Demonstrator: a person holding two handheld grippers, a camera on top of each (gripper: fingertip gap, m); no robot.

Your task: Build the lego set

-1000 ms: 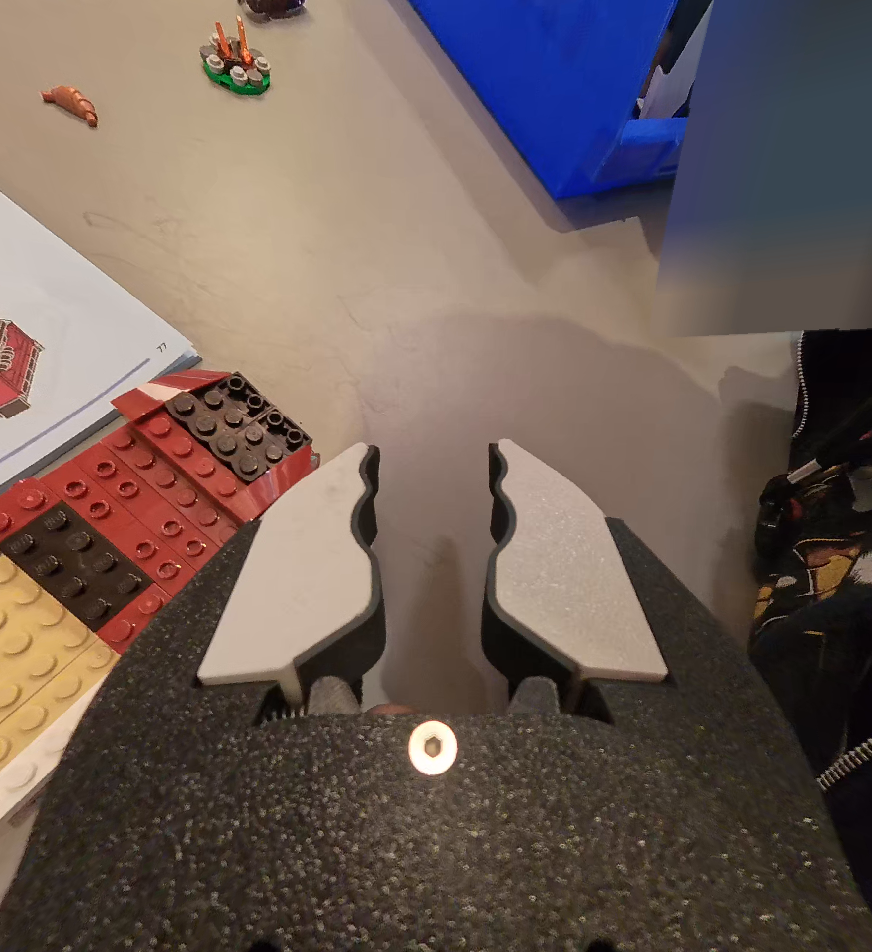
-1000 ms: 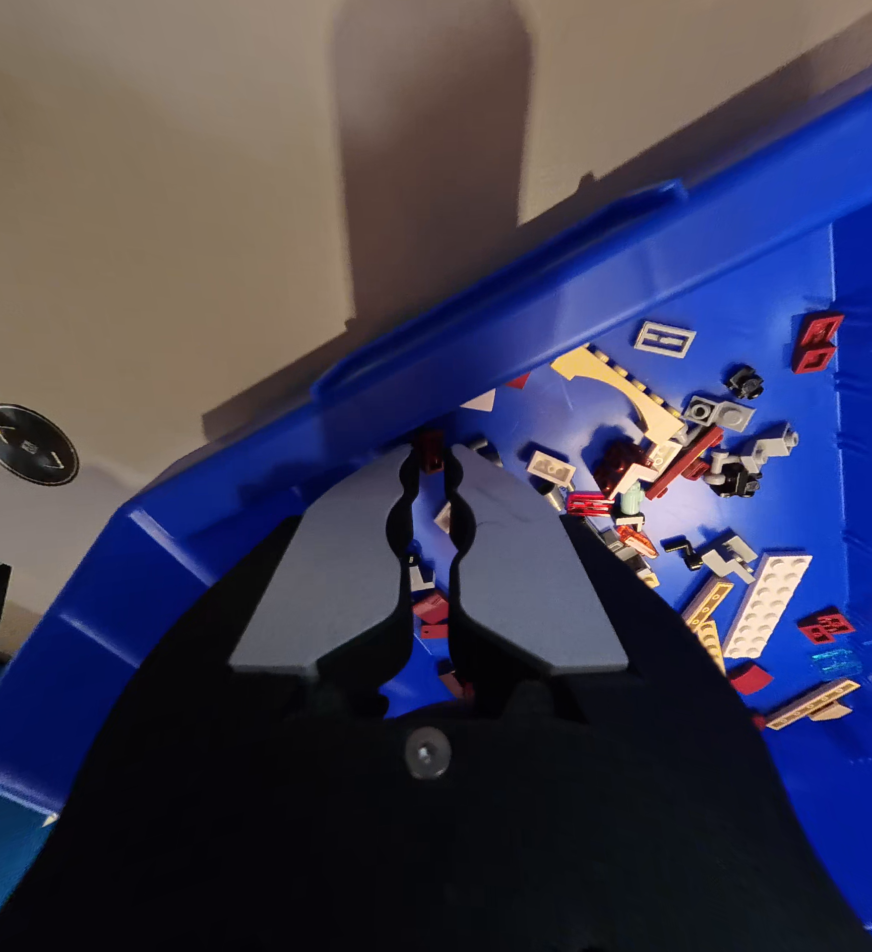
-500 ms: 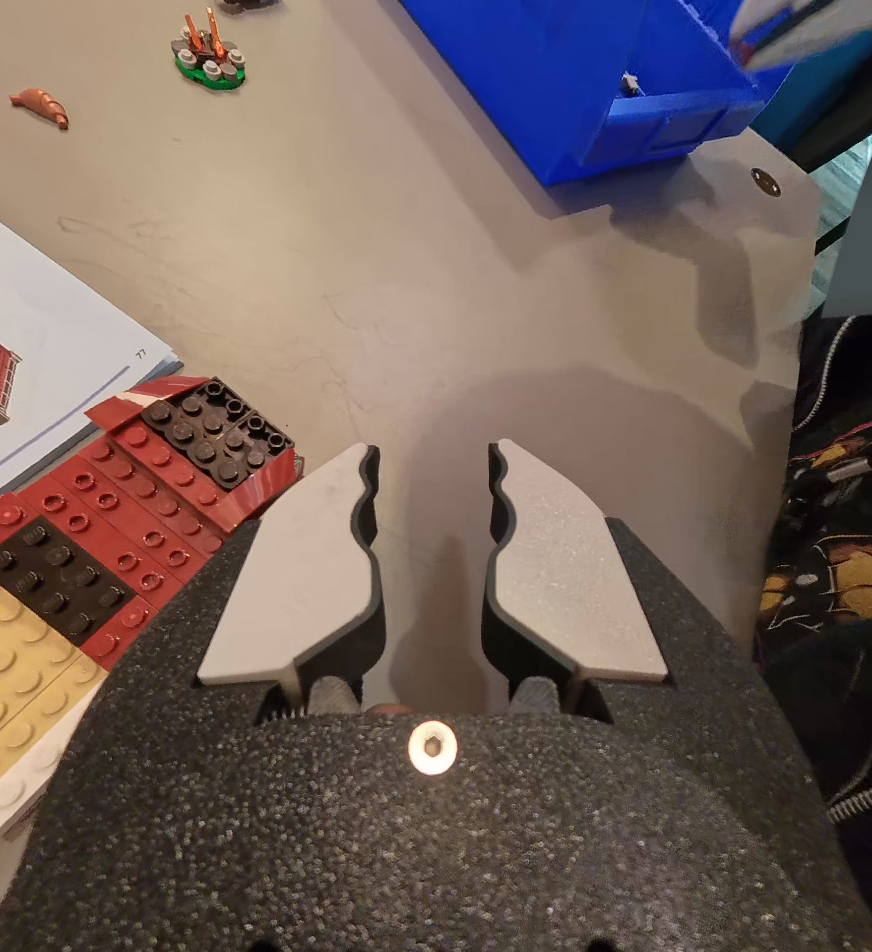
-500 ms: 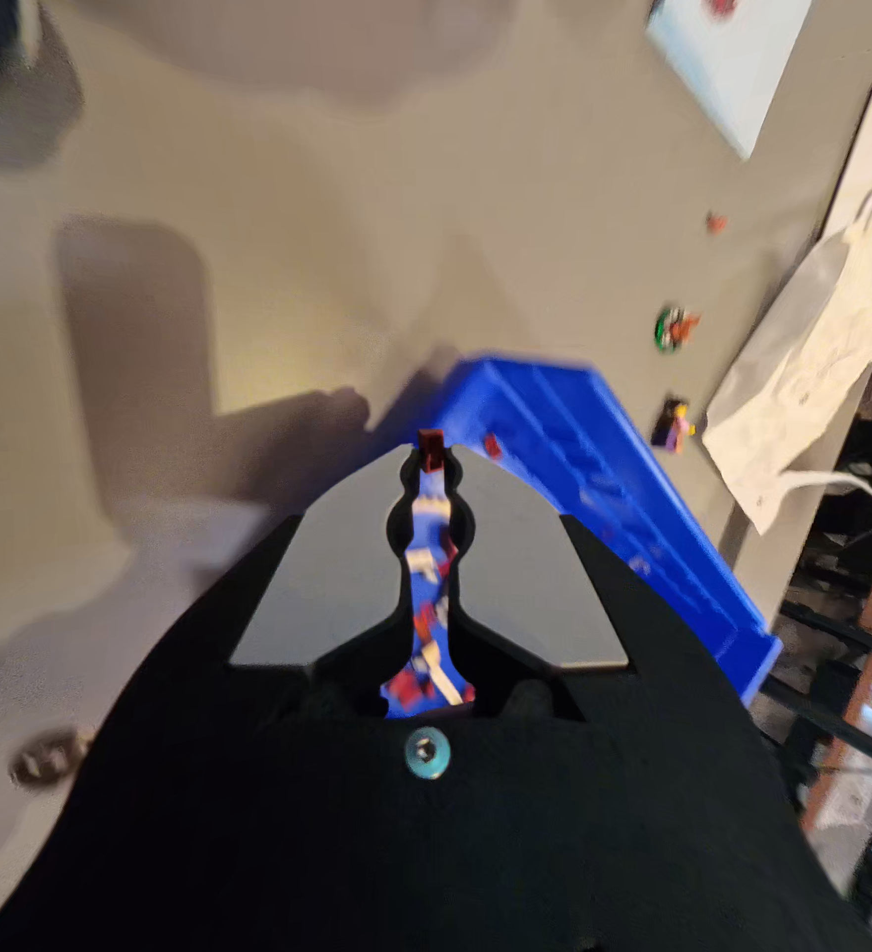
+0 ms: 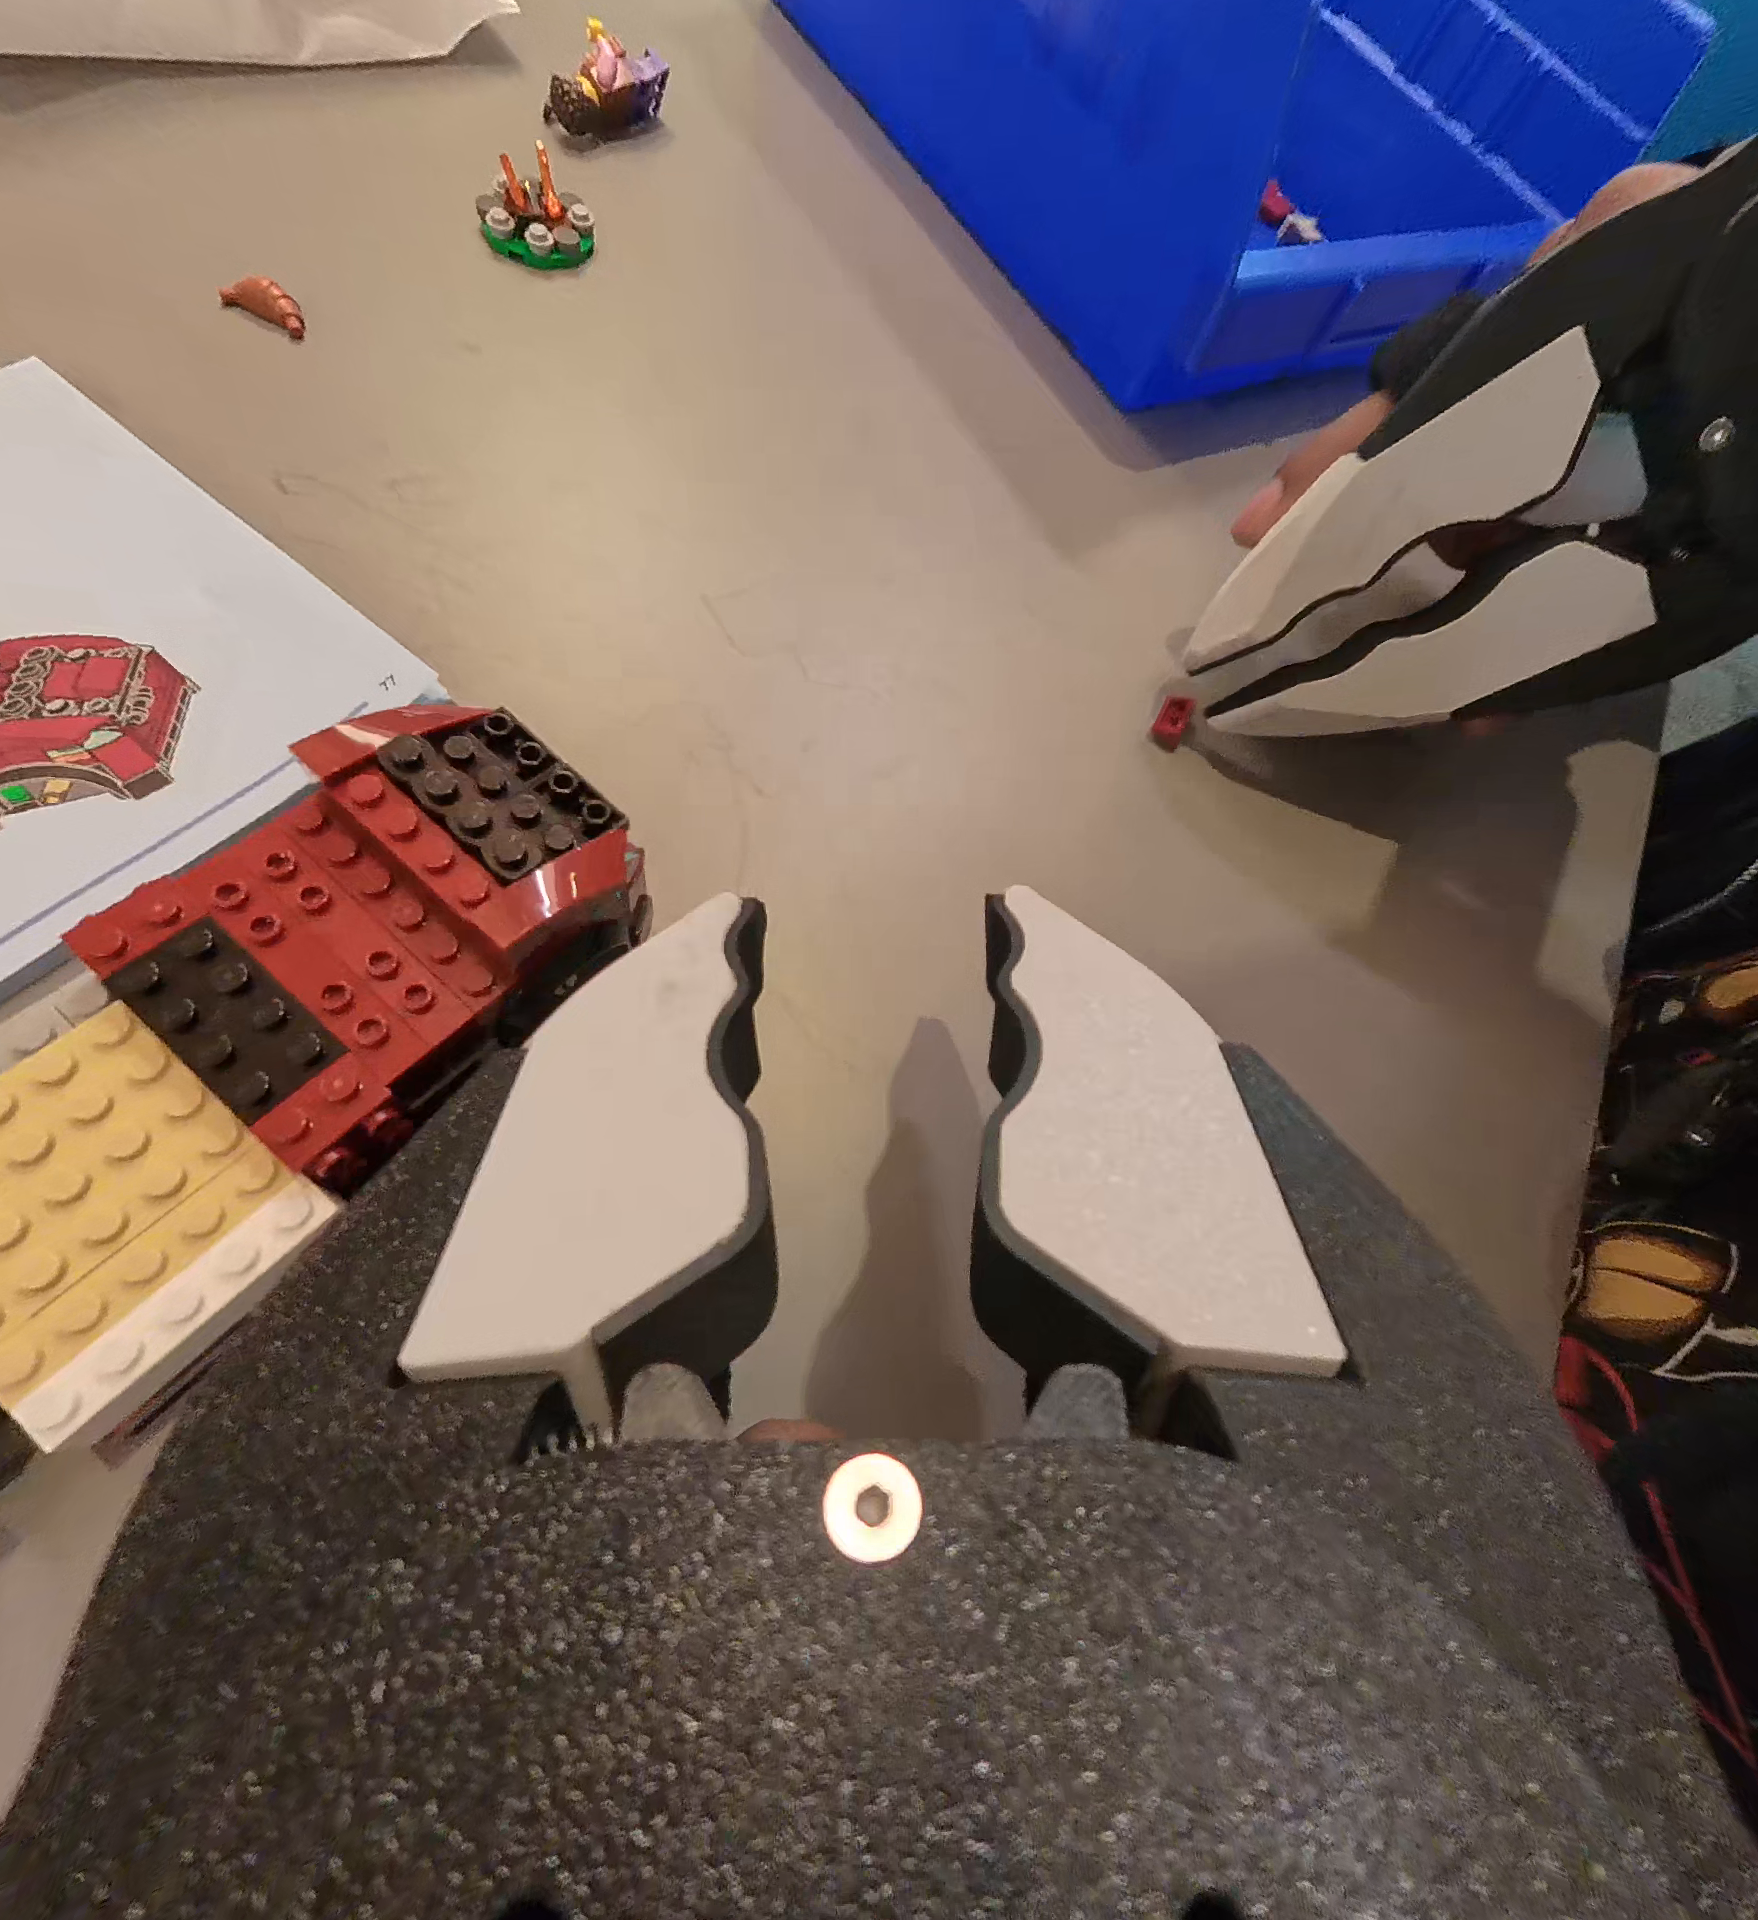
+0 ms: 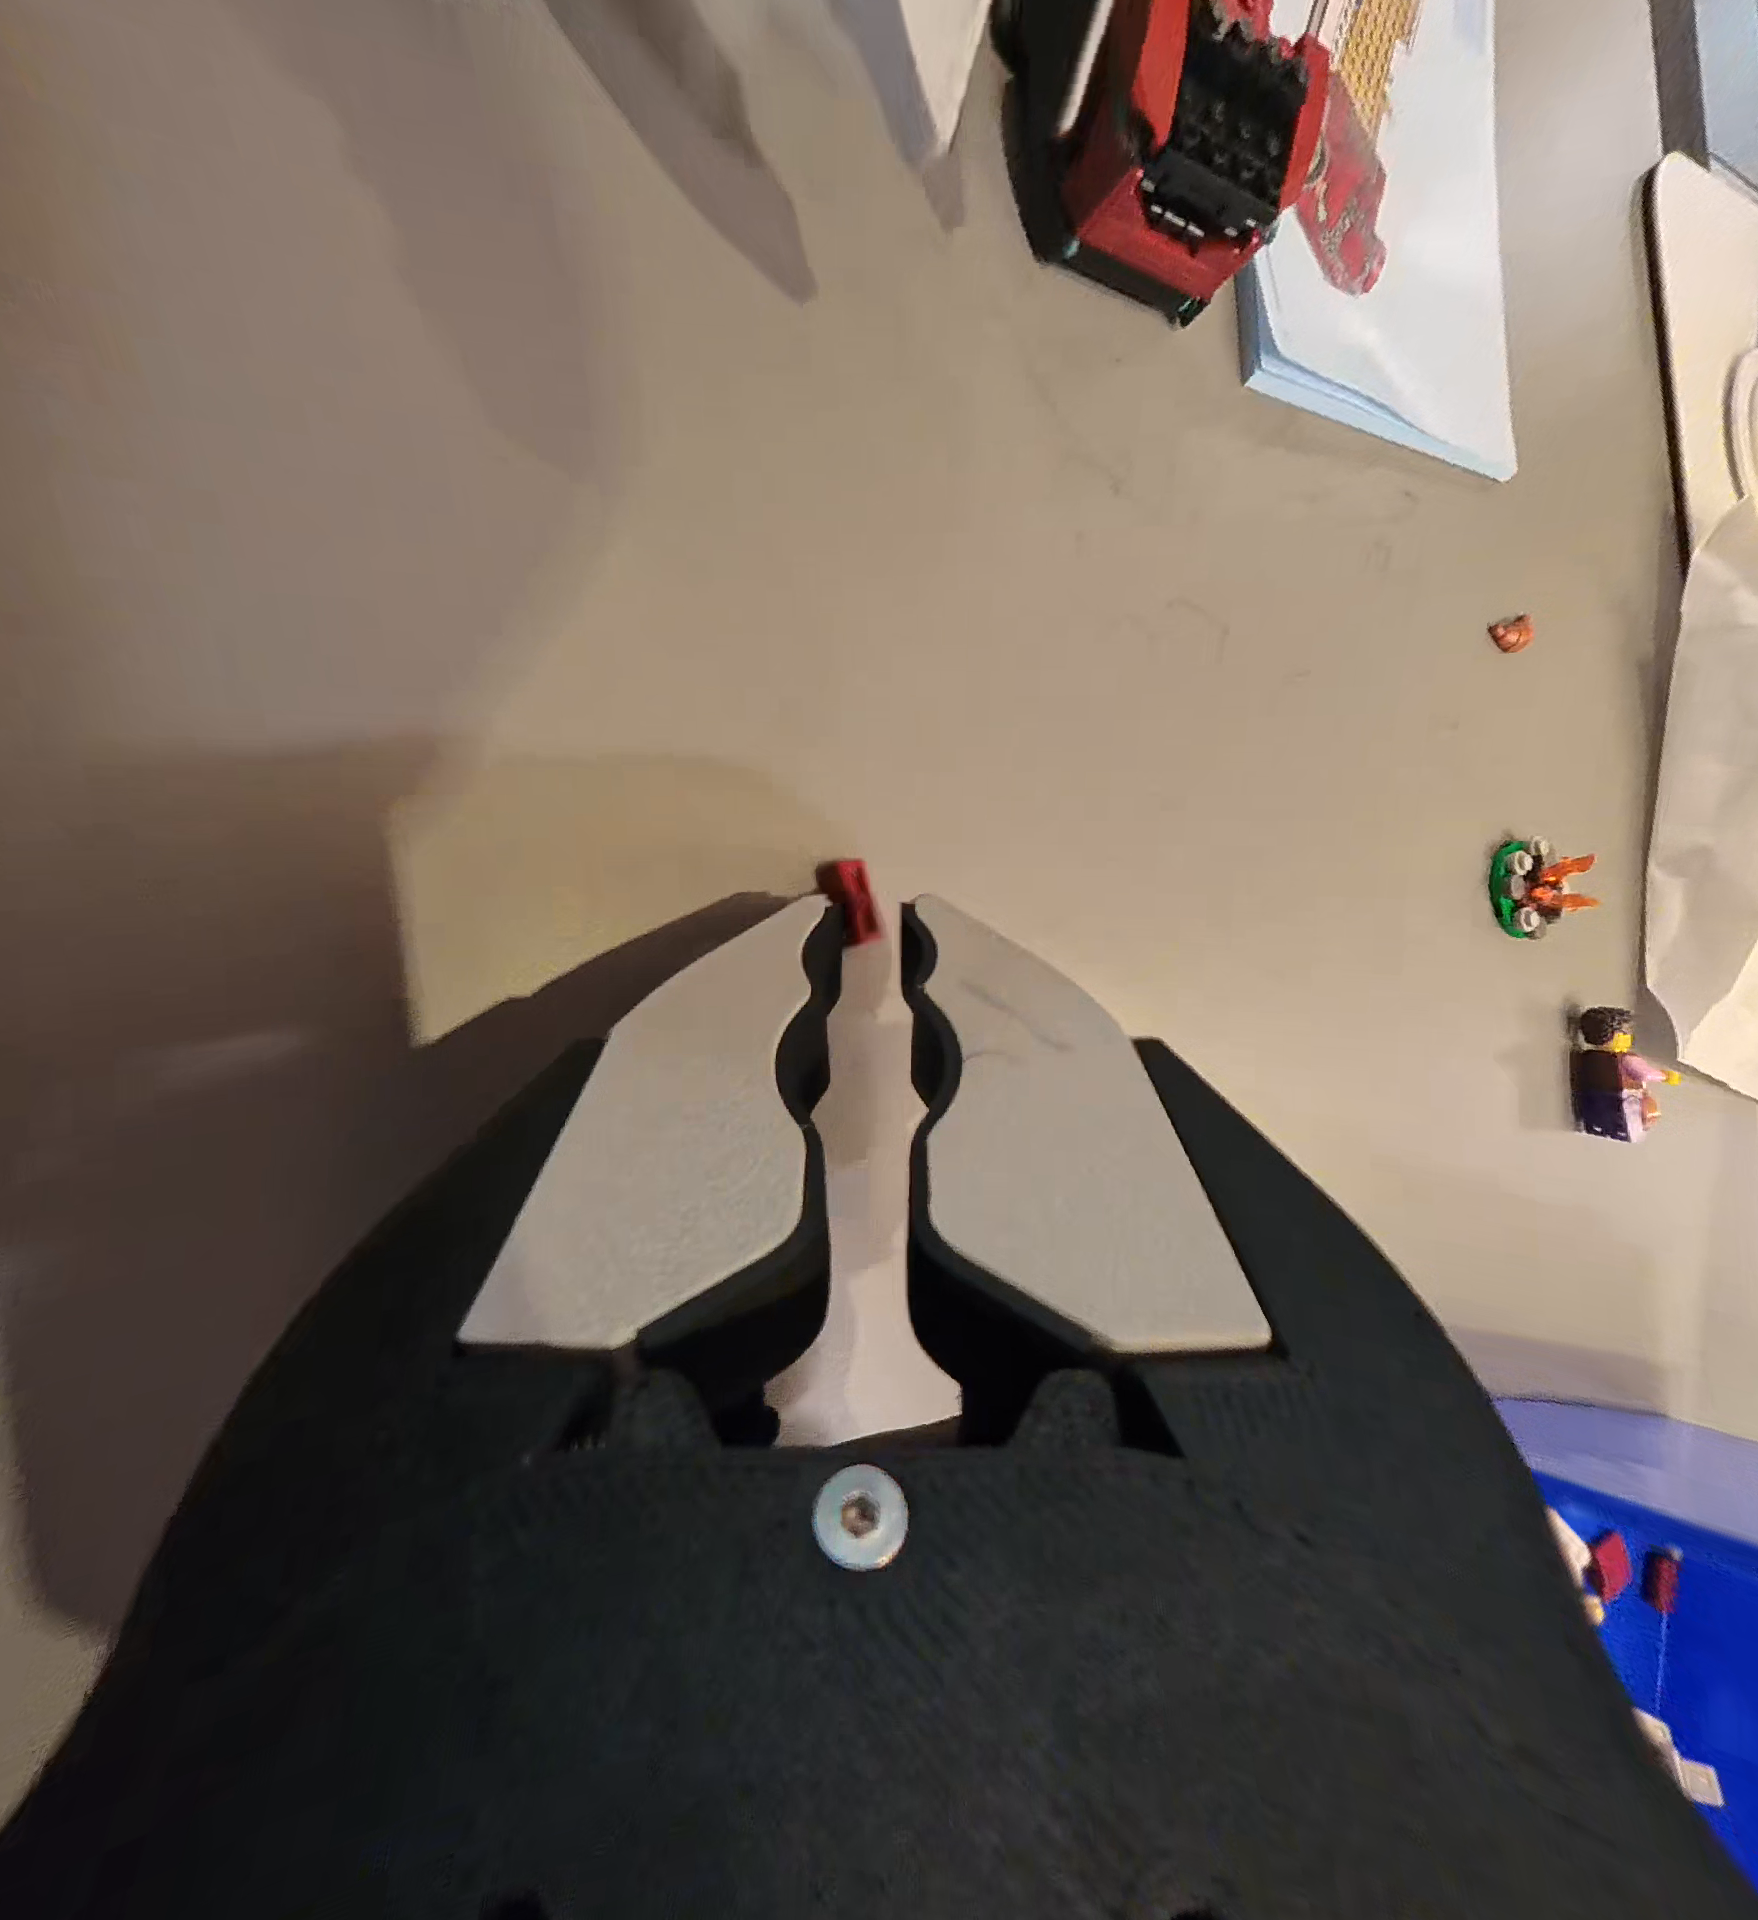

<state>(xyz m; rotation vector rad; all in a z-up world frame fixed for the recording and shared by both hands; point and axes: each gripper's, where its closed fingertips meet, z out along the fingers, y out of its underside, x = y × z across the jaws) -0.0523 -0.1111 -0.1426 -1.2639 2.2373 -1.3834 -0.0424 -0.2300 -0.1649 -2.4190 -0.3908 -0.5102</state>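
I've swung my right tool [image 6: 870, 914] out of the blue bin [image 6: 1737, 1621] to the tabletop [image 6: 1114, 675]. Its fingers have parted slightly, and the small red brick [image 6: 854, 902] now touches only the left one.

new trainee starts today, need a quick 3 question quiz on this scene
1. True or false: the left claw holds a brick.
2. What colour is the small brick on the table at the tips of the right claw? A blue, B red, C yellow.
3. Fill in: the bin is coloured ____.

Key: 1 false, it is open with only bare table between its fingers. 2 B. 3 blue.
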